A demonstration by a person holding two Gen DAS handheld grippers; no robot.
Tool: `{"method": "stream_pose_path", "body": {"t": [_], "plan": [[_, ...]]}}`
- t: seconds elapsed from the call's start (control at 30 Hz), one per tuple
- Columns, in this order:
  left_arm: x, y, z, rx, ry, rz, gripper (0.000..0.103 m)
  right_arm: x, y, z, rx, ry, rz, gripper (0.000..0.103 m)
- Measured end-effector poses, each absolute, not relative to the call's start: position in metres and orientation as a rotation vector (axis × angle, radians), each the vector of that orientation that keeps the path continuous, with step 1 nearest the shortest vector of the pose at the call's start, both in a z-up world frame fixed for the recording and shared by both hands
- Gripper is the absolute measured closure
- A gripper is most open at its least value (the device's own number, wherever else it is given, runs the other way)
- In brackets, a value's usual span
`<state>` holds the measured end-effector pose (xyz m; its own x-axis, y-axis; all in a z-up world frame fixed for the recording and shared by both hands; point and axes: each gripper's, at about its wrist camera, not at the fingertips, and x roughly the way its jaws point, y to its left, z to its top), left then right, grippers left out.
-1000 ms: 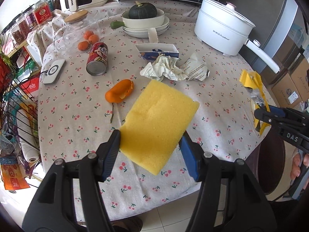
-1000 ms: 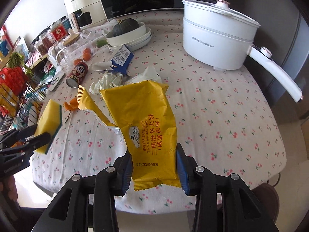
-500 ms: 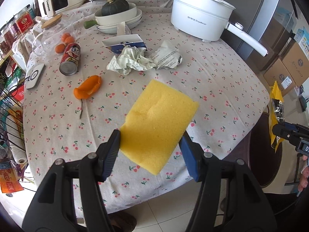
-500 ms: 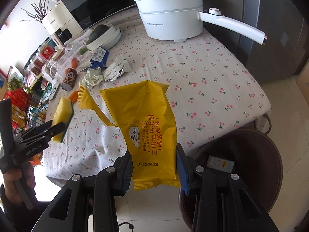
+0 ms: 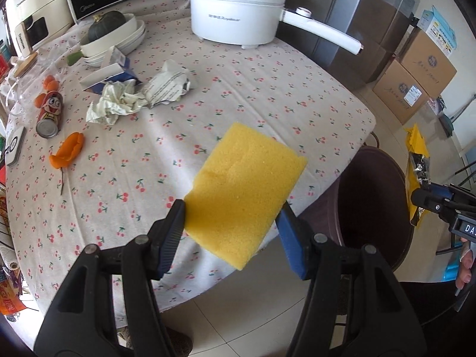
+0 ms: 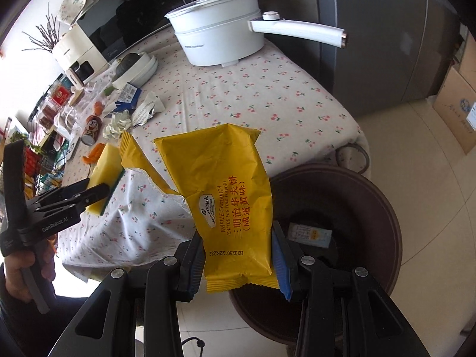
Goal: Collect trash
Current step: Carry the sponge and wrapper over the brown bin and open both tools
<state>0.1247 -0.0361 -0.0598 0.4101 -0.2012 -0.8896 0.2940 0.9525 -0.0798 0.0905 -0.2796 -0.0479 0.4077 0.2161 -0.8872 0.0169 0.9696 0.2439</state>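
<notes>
My left gripper (image 5: 232,232) is shut on a yellow sponge (image 5: 244,190), held over the table's near right edge. My right gripper (image 6: 238,260) is shut on a torn yellow snack wrapper (image 6: 226,190), hanging over the left rim of a dark brown trash bin (image 6: 372,208) on the floor beside the table. A small carton (image 6: 309,235) lies inside the bin. In the left wrist view the bin (image 5: 374,205) stands right of the sponge, and the wrapper (image 5: 416,160) shows beyond it. On the cherry-print tablecloth (image 5: 238,89) lie crumpled paper (image 5: 119,104), a creased wrapper (image 5: 169,83), orange peel (image 5: 67,150) and a red can (image 5: 49,113).
A white electric pot (image 5: 238,15) with a long handle stands at the back of the table. Stacked bowls with a squash (image 5: 110,35), a blue-and-white carton (image 5: 110,71) and a microwave sit at back left. Cardboard boxes (image 5: 416,77) stand on the floor at right. A hand (image 6: 26,270) holds the left gripper.
Both grippers have swung to the right, from over the table toward its right edge. The bin has come into view, and the wrapper now hangs over it. Both grips are unchanged.
</notes>
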Motion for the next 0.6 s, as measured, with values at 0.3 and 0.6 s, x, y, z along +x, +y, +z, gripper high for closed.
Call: {"method": "stream_pose_path", "body": {"t": [0.3,0.6], "plan": [[0.103,-0.097,-0.07,0.144,1.118,-0.473,0.04,0.054,-0.344,-0.062,0.3,1.16,0.028,0.062],[0.085,-0.158,-0.085,0.174,1.137,-0.635,0.04,0.023,-0.397,-0.076,0.373,1.164,-0.061,0.062]]}}
